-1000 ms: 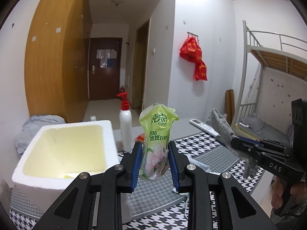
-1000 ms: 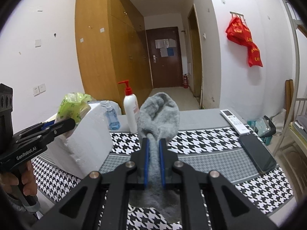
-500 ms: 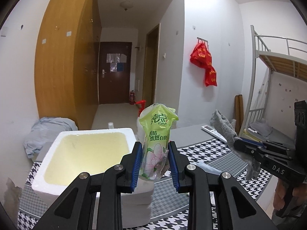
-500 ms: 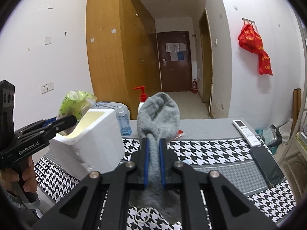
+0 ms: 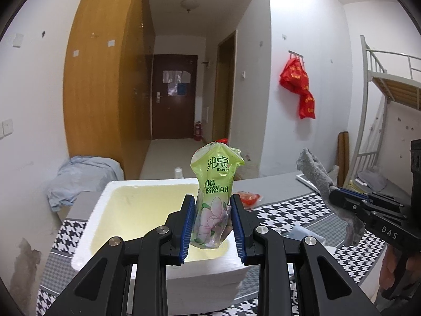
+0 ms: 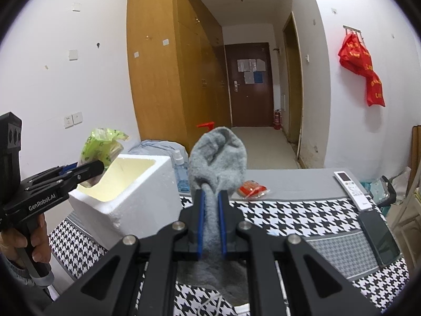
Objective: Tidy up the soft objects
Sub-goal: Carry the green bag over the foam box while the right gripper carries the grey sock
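Foam box [image 5: 136,210]: open, empty, directly below and ahead of left gripper [image 5: 212,227].
Sock [image 6: 218,163]: grey, pinched in right gripper [image 6: 210,226], jaws pressed tight on it, right of box.
Tissue pack [image 5: 214,194]: green, clamped upright by left gripper.
Step, judged: carrying both to box. Next: lower over the opening, release.

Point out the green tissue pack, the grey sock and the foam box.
Green tissue pack [image 5: 214,184], left wrist view: printed front.
Grey sock [image 6: 218,155], right wrist view: upper bulge.
Foam box [image 5: 100,205], left wrist view: left rim.
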`<state>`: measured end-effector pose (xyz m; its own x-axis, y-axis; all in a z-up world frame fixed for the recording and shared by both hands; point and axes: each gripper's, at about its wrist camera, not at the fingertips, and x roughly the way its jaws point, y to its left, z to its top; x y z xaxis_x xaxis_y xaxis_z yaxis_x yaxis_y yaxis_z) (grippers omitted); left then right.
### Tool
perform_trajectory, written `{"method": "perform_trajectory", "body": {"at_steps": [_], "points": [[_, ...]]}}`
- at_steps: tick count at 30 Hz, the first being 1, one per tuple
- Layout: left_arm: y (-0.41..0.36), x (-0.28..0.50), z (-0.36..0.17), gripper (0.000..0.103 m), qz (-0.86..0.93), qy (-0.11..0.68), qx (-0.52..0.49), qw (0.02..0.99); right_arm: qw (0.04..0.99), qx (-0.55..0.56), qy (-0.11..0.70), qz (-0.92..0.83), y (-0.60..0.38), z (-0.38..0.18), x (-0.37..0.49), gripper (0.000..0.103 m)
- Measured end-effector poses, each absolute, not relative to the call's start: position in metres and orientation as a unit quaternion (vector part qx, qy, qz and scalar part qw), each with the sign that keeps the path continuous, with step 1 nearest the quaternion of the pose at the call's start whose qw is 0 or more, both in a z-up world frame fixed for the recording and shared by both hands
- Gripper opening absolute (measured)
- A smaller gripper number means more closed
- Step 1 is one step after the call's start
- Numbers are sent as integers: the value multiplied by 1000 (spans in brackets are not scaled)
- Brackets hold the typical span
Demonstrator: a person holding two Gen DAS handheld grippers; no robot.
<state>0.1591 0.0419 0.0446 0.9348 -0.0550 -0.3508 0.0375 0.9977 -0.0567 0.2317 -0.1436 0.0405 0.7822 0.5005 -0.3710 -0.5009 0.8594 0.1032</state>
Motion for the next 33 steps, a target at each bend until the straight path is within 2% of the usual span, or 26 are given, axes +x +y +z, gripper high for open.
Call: {"method": "perform_trajectory", "body": {"at_steps": [33], "points": [[97, 142, 51, 30, 49, 167, -31, 984, 919, -31, 186, 347, -66, 57, 234, 13]]}}
